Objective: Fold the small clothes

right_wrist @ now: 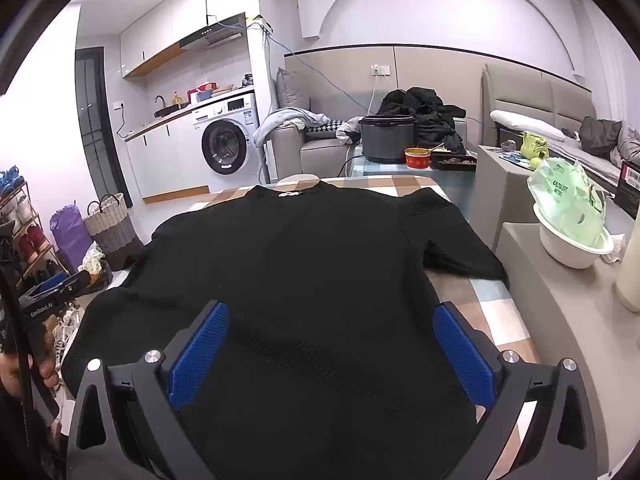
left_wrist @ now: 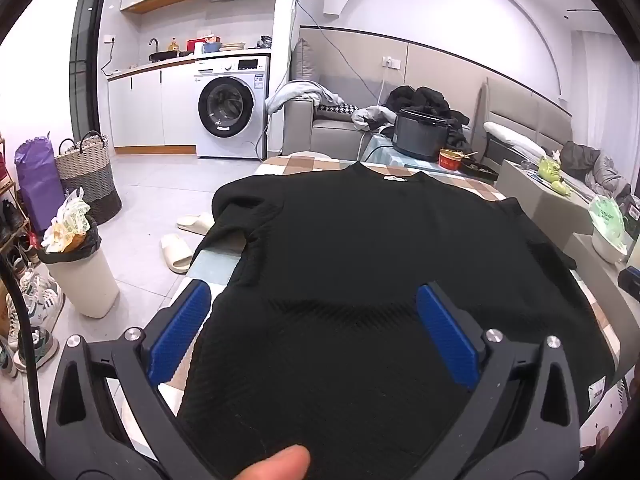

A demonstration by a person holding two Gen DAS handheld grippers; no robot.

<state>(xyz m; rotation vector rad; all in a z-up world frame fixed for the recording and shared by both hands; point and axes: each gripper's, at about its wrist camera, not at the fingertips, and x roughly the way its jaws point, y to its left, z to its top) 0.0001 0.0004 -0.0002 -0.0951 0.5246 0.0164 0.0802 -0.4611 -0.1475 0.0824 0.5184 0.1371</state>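
Left wrist: 1 black tee (left_wrist: 360, 248), 2 slippers (left_wrist: 188, 236).

A table covered with a checked cloth (right_wrist: 492, 312) in tan, white and pale blue squares carries a black sweater (right_wrist: 304, 280). The sweater lies flat and spread out, its neck with a small white label (right_wrist: 289, 193) at the far end, one short sleeve (right_wrist: 452, 240) angled out to the right, the other sleeve (left_wrist: 236, 216) out to the left.

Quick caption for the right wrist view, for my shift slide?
Right tongs open above a black top spread flat on the checked table cover, folding not yet begun.
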